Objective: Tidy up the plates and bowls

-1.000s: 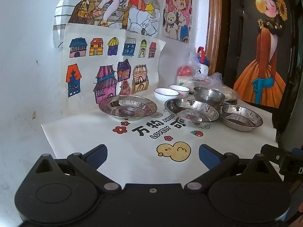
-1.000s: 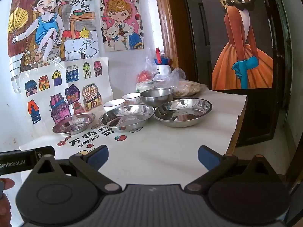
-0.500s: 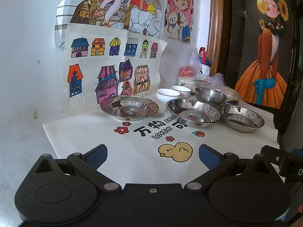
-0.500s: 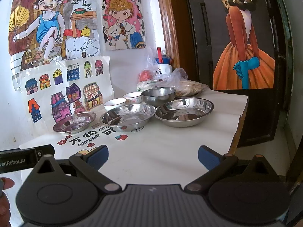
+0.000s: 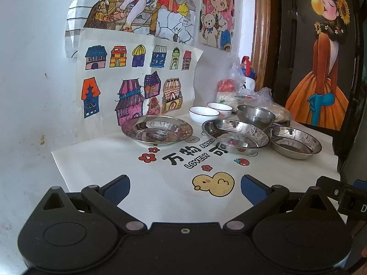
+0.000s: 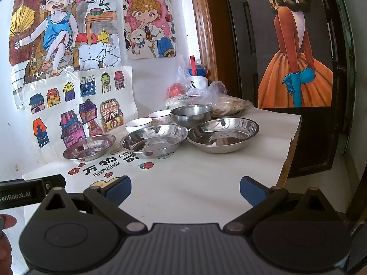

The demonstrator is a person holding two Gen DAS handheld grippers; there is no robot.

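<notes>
Steel plates sit in a row mid-cloth: left plate (image 5: 157, 130), middle plate (image 5: 235, 135), right plate (image 5: 296, 141), all empty apart from reflections. Middle and right rims nearly touch; left one stands apart. Behind them a steel bowl (image 5: 255, 115) and two white bowls (image 5: 203, 112) (image 5: 220, 108), nothing visible inside. Plastic bags (image 6: 206, 96) crowd the back corner by the wall. White cloth (image 6: 206, 178) is bare in front of the plates; table edge (image 6: 290, 146) drops off on the right. Left gripper (image 5: 185, 186) wide open, empty, low over near cloth. Right gripper (image 6: 185, 186) wide open, empty, short of the plates.
</notes>
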